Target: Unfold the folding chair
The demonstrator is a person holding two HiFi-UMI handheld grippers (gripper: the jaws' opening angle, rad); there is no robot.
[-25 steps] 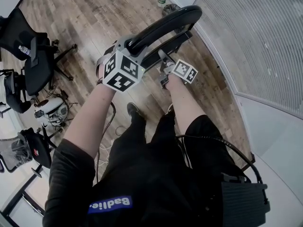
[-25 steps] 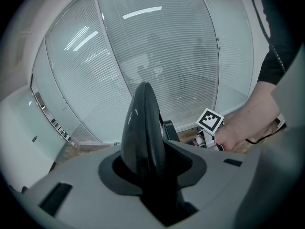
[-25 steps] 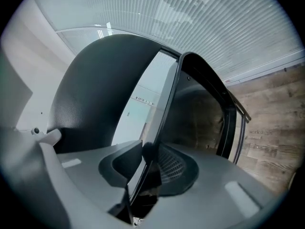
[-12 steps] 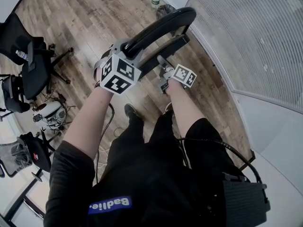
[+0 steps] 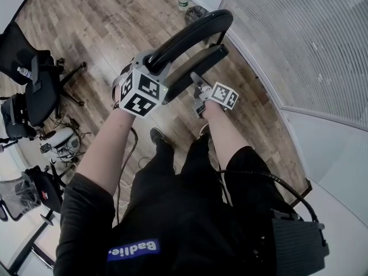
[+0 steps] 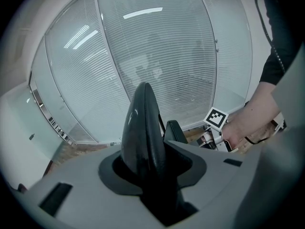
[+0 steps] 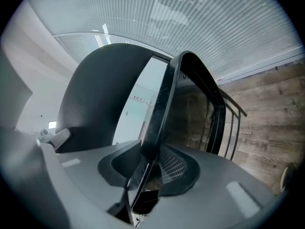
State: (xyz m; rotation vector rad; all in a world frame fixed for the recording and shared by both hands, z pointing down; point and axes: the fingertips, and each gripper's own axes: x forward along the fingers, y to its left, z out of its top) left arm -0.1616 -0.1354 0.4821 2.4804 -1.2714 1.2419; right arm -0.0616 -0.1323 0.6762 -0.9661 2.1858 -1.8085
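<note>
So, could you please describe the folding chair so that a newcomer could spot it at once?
Find the blind-covered wall on the right; on the wood floor beside it, ahead of the person, stands the folding chair. Unlike the wheeled office chairs at the left, it is slim, glossy black, and gripped by the left gripper and right gripper.

Brown wood-plank floor (image 5: 98,22); curved glass wall with white slatted blinds (image 5: 299,45) at right; black swivel office chairs (image 5: 34,91) far left.
</note>
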